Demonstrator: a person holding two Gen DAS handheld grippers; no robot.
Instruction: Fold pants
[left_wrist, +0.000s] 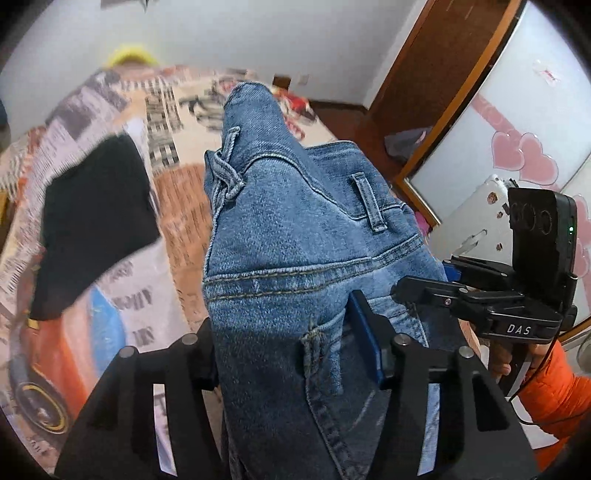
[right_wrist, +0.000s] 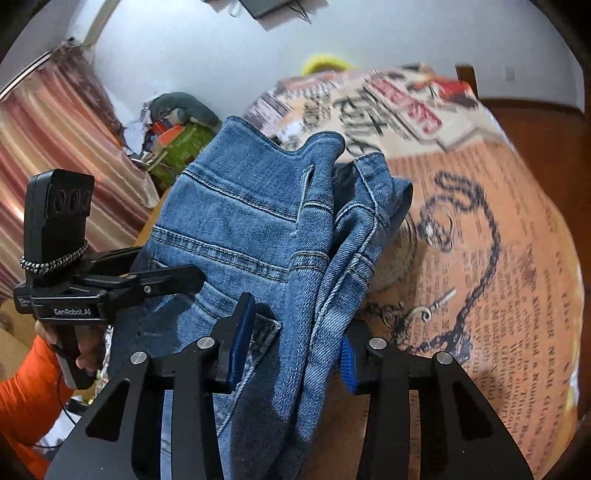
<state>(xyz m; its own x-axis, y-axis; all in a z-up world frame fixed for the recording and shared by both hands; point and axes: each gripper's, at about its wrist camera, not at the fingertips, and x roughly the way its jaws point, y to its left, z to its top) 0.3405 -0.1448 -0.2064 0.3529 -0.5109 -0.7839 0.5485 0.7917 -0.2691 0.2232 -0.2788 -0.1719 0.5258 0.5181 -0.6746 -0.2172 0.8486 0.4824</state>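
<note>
A pair of blue jeans (left_wrist: 295, 240) is held up above the bed by both grippers at the waistband end. My left gripper (left_wrist: 291, 354) is shut on the jeans, the denim bunched between its fingers. My right gripper (right_wrist: 291, 354) is shut on the jeans (right_wrist: 258, 221) too, with folded layers hanging through it. Each gripper shows in the other's view: the right one at the right edge (left_wrist: 436, 291), the left one at the left edge (right_wrist: 177, 280). The lower legs of the jeans are hidden.
A bed with a newspaper-print cover (left_wrist: 162, 206) (right_wrist: 480, 240) lies below. A black garment (left_wrist: 92, 221) lies on it at the left. A wardrobe with pink hearts (left_wrist: 517, 147) stands to the right. A cluttered pile (right_wrist: 173, 140) and a curtain (right_wrist: 55, 147) are at the far left.
</note>
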